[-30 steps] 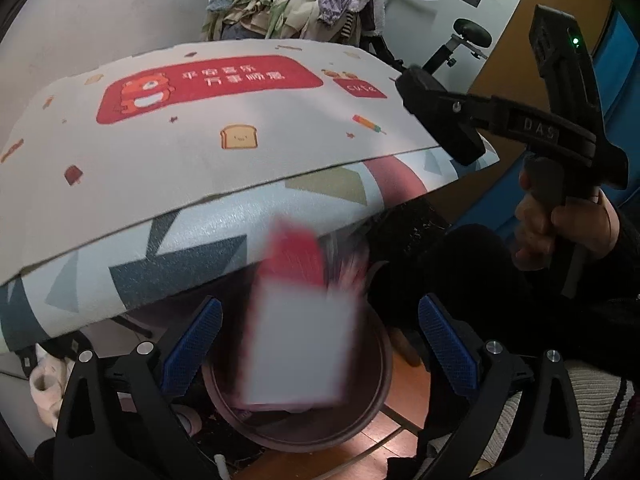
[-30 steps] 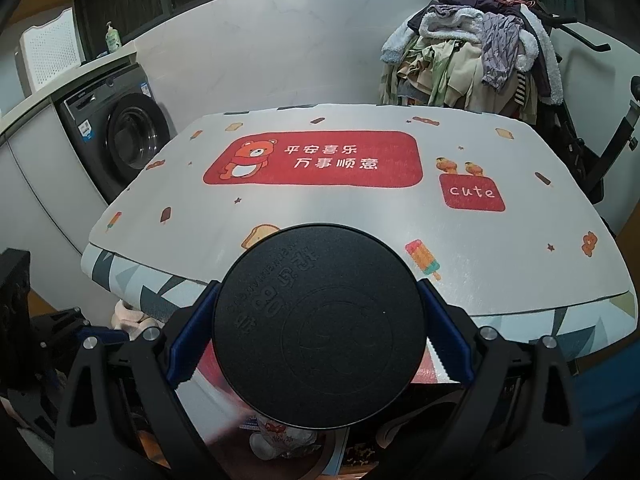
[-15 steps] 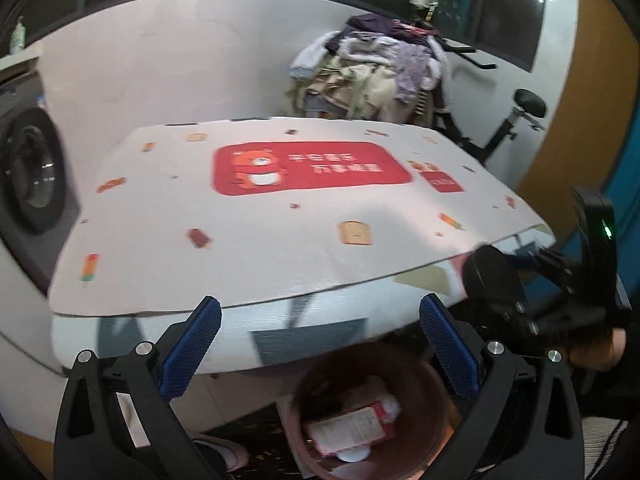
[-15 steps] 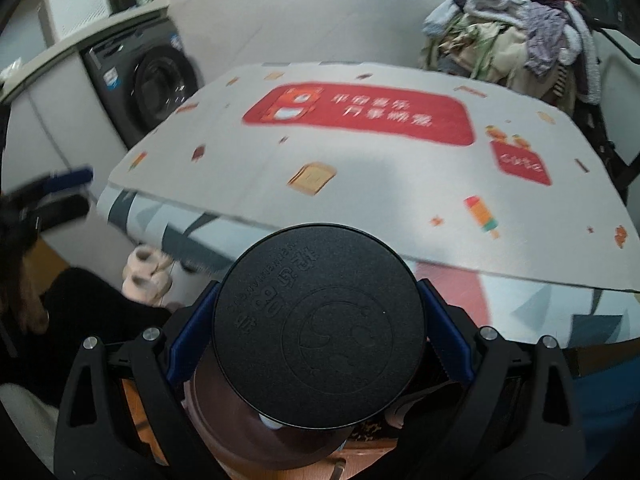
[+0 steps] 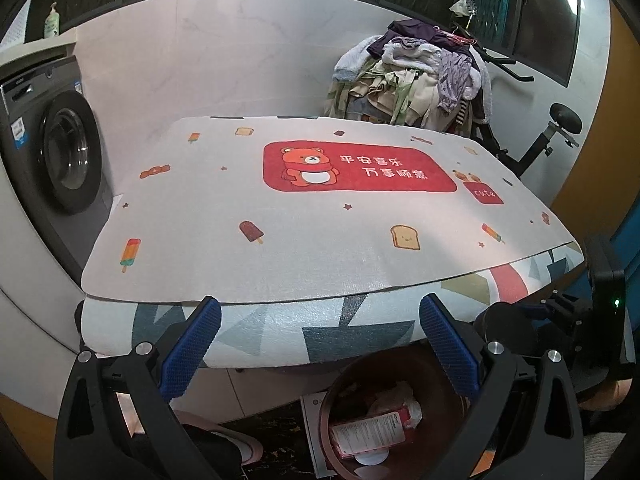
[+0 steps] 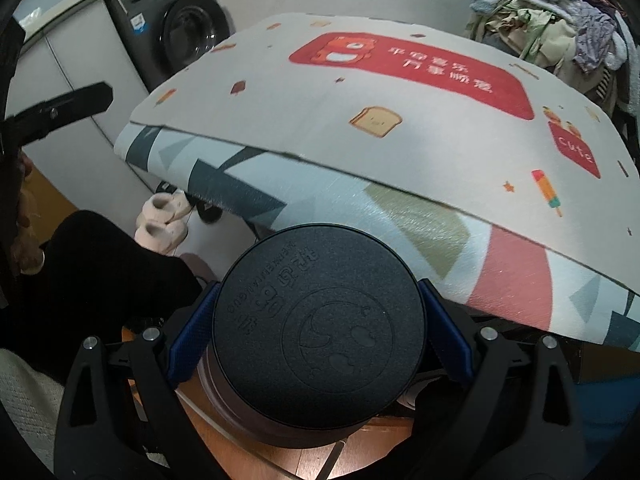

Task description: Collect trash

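- We see a table (image 5: 280,240) with a bear mat.
- A washing machine (image 5: 60,160) stands left of it.
- Clothes (image 5: 412,80) are piled behind, by a white wall (image 5: 220,52).

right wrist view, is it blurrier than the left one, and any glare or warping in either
Right wrist view: mat print slightly smeared, black lid between the fingers sharp. Left wrist view: crisp, the mat bowed by the fisheye, small light glare on the top windows, trash bin dim under the table edge.
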A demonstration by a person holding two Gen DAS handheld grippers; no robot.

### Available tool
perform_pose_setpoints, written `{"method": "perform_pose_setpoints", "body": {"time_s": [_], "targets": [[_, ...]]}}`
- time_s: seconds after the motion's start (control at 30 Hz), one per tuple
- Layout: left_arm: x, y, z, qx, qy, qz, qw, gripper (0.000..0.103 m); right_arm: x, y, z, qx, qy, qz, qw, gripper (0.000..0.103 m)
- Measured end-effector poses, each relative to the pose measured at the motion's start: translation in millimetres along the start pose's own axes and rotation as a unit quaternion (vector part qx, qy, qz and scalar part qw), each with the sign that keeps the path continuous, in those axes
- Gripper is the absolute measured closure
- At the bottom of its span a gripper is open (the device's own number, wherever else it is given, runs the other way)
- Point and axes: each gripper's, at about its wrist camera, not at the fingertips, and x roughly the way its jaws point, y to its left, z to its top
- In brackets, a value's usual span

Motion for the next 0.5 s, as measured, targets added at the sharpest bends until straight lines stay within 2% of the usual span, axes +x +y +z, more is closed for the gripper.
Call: {"method": "perform_pose_setpoints", "body": {"time_s": [0.27, 0.33, 0.5], "targets": [[5.6, -1.7, -3.0, -0.001, 0.009, -0.002, 1.0, 0.006, 9.2, 3.1, -3.8, -0.004, 0.023, 0.003, 1.0, 0.01], [5.9, -2.1, -3.5, -0.001, 0.01, -0.002, 1.0, 0.006, 10.7, 3.2, -4.2, -0.004, 0.027, 0.002, 1.0, 0.007], [5.7, -4.5, -3.3, 0.004, 0.008, -0.001, 1.0, 0.006, 7.0, 0.8, -1.4, -0.001, 0.019, -0.008, 1.0, 0.006]]}}
